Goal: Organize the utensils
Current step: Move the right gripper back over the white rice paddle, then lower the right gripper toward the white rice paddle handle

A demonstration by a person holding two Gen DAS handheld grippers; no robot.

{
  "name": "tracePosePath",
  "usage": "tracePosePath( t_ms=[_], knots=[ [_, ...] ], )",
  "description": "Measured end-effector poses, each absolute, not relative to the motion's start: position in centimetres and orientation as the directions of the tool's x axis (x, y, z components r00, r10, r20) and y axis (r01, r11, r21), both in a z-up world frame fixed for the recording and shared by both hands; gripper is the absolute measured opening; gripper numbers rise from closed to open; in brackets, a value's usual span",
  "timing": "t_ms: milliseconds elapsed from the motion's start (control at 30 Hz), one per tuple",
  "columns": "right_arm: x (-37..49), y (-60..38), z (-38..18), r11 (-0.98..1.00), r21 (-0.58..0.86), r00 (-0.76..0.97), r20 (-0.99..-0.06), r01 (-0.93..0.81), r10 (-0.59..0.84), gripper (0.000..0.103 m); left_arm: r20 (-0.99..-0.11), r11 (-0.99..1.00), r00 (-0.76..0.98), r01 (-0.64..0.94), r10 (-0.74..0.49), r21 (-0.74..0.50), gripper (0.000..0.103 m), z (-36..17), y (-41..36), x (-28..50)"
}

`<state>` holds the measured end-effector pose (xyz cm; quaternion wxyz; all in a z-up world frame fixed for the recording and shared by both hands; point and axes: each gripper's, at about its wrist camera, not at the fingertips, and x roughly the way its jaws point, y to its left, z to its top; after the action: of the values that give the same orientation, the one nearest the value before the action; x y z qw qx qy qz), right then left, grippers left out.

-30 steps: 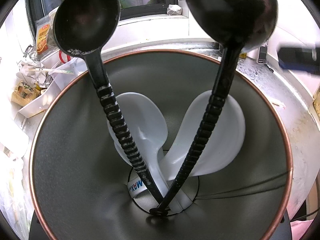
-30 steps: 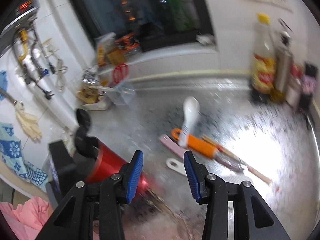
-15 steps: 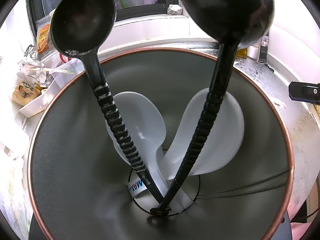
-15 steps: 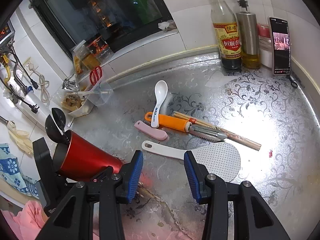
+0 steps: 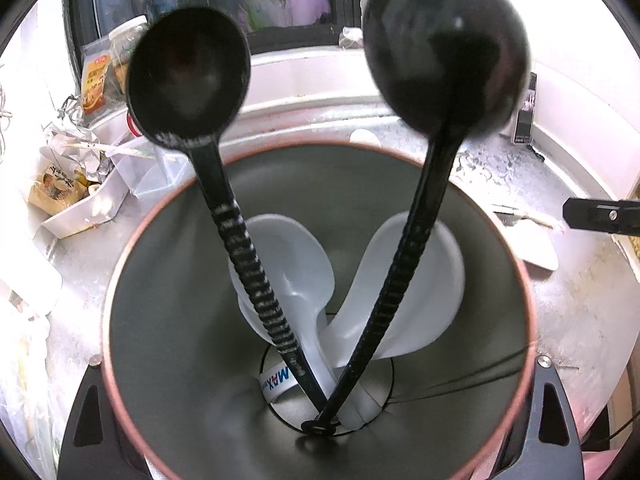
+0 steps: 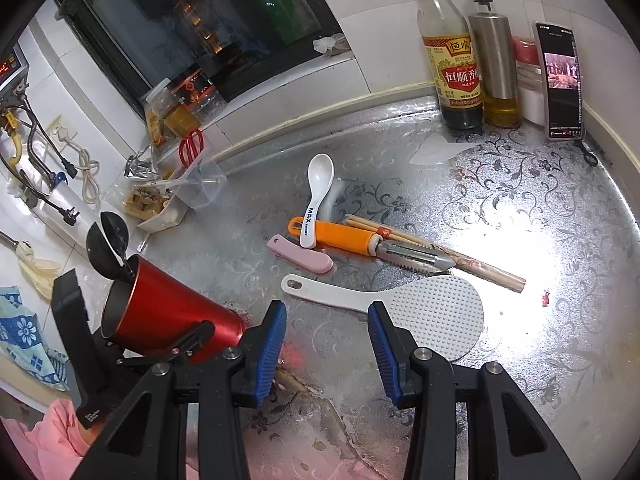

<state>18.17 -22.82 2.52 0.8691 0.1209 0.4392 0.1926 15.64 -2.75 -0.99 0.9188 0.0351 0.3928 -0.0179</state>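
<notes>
Left gripper (image 6: 160,344) clamped on the tilted red cup (image 6: 168,312), two black ladles (image 5: 188,76) and two white spoons (image 5: 288,264) standing inside. Right gripper (image 6: 326,350) spread wide, holding nothing, just above the white rice paddle (image 6: 408,304). Beyond the paddle: pink handle (image 6: 300,254), orange peeler (image 6: 360,242), white spoon (image 6: 318,196), chopsticks (image 6: 460,258).

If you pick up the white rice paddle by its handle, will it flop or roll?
The rice paddle looks like moulded plastic, so probably stiff and light. It lies flat on the counter, so rolling seems unlikely. Its smooth thin handle might slip between the right gripper fingers.
</notes>
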Motion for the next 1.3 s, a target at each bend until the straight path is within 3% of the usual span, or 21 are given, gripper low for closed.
tracePosePath(
  t_ms=[667, 767, 833, 1133, 1300],
  knots=[
    [18.3, -26.1, -2.4, 0.965, 0.250, 0.497, -0.830, -0.078, 0.255, 0.046, -0.664, 0.997, 0.748, 0.057, -0.011, 0.048, 0.091, 2.2, -2.1, 14.4],
    [18.3, -25.6, -2.8, 0.977, 0.192, 0.494, -0.844, -0.091, 0.212, 0.048, -0.664, 0.998, 0.747, 0.040, 0.003, 0.050, 0.091, 2.1, -2.0, 14.4],
    [18.2, -25.2, -2.9, 0.985, 0.142, 0.496, -0.851, -0.100, 0.173, 0.058, -0.665, 0.998, 0.746, 0.033, 0.007, 0.048, 0.091, 2.0, -1.8, 14.6],
    [18.2, -22.0, -4.0, 0.963, -0.170, 0.528, -0.848, -0.209, -0.035, 0.058, -0.663, 0.998, 0.749, 0.032, 0.008, 0.049, 0.091, 2.0, -2.0, 14.2],
    [18.7, -21.0, -3.9, 0.934, -0.255, 0.576, -0.815, -0.250, -0.068, 0.058, -0.661, 0.998, 0.751, 0.033, 0.008, 0.049, 0.091, 2.1, -2.1, 14.2]
  ],
)
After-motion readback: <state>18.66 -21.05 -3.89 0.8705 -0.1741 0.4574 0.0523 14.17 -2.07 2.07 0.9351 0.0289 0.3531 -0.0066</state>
